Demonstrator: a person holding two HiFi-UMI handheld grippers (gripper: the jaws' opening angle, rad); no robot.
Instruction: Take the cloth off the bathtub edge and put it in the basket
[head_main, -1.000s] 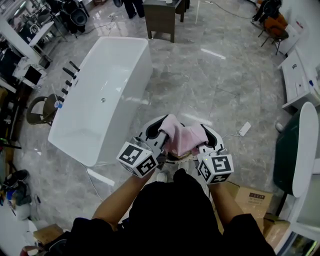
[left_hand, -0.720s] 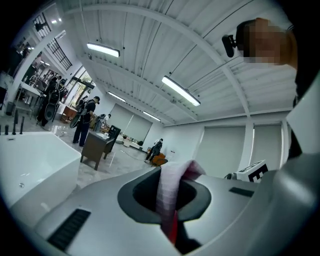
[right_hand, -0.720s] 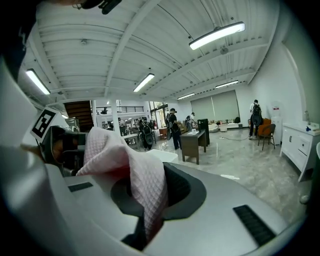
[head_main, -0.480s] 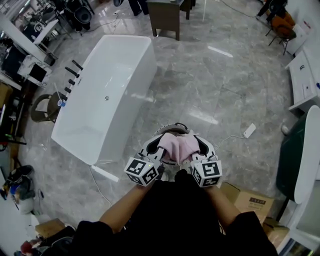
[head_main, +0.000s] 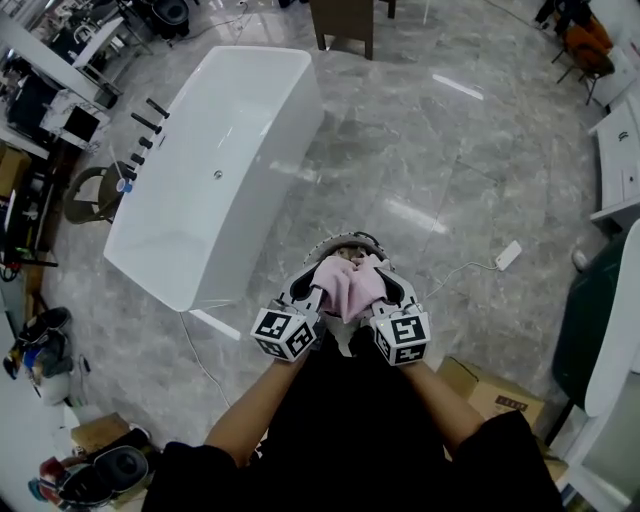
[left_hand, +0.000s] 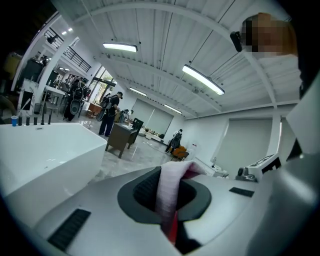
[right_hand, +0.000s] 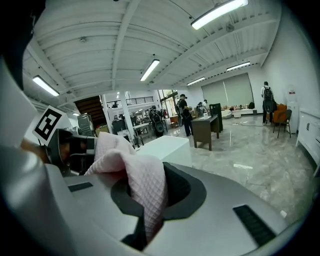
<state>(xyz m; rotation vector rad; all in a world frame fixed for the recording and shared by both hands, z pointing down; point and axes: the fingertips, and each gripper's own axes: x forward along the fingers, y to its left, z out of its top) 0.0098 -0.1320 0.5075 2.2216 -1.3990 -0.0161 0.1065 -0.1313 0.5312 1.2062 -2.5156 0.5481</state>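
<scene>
A pink waffle cloth (head_main: 349, 281) hangs bunched between my two grippers, close in front of the person's body. My left gripper (head_main: 318, 290) is shut on its left edge, seen as a pale fold pinched between the jaws (left_hand: 167, 192). My right gripper (head_main: 379, 292) is shut on the other end, where the cloth (right_hand: 142, 182) drapes over the jaw. Just beyond and under the cloth shows the round rim of the basket (head_main: 345, 241) on the floor. The white bathtub (head_main: 215, 170) stands apart at the upper left.
Grey marble floor lies all round. A dark wooden desk (head_main: 345, 20) stands at the top, a cardboard box (head_main: 495, 392) at the lower right, a white power strip (head_main: 508, 255) with its cable to the right. Taps (head_main: 140, 140) line the tub's left side.
Both grippers have come closer together and nearer the body, so the cloth is now bunched instead of stretched. It hangs lower over the basket rim.
</scene>
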